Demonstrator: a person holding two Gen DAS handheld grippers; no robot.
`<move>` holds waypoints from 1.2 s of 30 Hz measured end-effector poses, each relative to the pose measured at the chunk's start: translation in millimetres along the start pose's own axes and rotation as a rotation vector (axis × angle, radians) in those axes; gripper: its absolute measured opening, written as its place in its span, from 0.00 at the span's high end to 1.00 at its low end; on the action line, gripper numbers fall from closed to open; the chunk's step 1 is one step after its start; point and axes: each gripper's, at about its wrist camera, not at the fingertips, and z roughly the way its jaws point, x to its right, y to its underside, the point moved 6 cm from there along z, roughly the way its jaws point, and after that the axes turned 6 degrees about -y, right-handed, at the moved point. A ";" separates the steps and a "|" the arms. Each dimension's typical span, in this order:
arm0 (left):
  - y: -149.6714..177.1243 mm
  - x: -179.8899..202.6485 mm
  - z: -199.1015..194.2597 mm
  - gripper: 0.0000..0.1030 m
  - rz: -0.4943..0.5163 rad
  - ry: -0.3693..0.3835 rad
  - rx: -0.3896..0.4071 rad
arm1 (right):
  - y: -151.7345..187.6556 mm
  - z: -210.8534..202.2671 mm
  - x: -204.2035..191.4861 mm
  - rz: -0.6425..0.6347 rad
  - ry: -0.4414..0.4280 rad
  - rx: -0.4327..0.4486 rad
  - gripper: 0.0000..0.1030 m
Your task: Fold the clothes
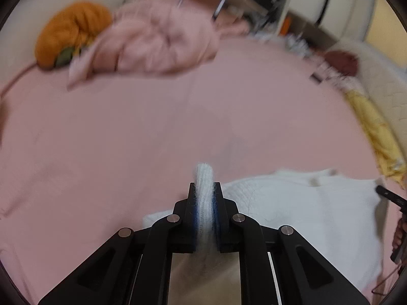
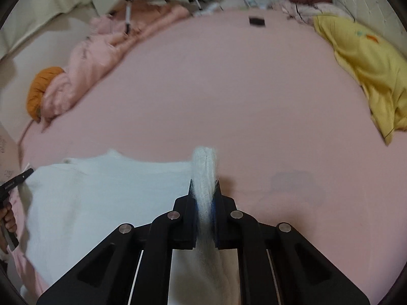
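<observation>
A white knitted garment [image 1: 300, 208] lies on the pink bed sheet [image 1: 178, 117], stretched between my two grippers. My left gripper [image 1: 205, 190] is shut on a bunched fold of its left edge, which sticks up between the black fingers. In the right wrist view the same white garment [image 2: 101, 198] spreads to the left, and my right gripper [image 2: 204, 188] is shut on a fold of its right edge. The tip of the right gripper shows at the far right of the left wrist view, and the left gripper's tip at the far left of the right wrist view.
A crumpled pink garment [image 1: 157, 40] and an orange bundle [image 1: 68, 33] lie at the far left of the bed. A yellow garment [image 2: 368, 63] lies at the right edge. A small dark object [image 2: 257, 21] rests on the far sheet. Furniture and clutter stand beyond the bed.
</observation>
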 end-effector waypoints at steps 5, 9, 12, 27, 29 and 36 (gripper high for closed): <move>3.8 14.4 -109.6 0.89 -0.006 0.117 0.123 | -6.8 -82.6 -39.3 -0.005 -0.152 0.116 0.92; 34.2 -4.8 -195.5 0.90 -0.060 0.177 0.164 | 9.3 -158.1 -74.0 -0.052 -0.244 0.183 0.92; 78.3 -24.6 -240.4 0.90 -0.071 0.168 0.139 | 47.5 -216.3 -80.1 -0.062 -0.304 0.186 0.92; 358.4 -67.3 -262.1 0.90 -0.124 -0.002 -0.327 | 317.1 -219.4 -62.7 0.167 -0.070 -0.344 0.89; 360.9 -75.1 -264.9 0.88 -0.129 -0.035 -0.339 | 326.8 -212.1 -60.2 0.171 0.008 -0.382 0.87; 315.3 -100.8 -308.9 0.39 -0.159 -0.175 -0.210 | 302.0 -261.7 -53.8 0.104 0.230 -0.266 0.81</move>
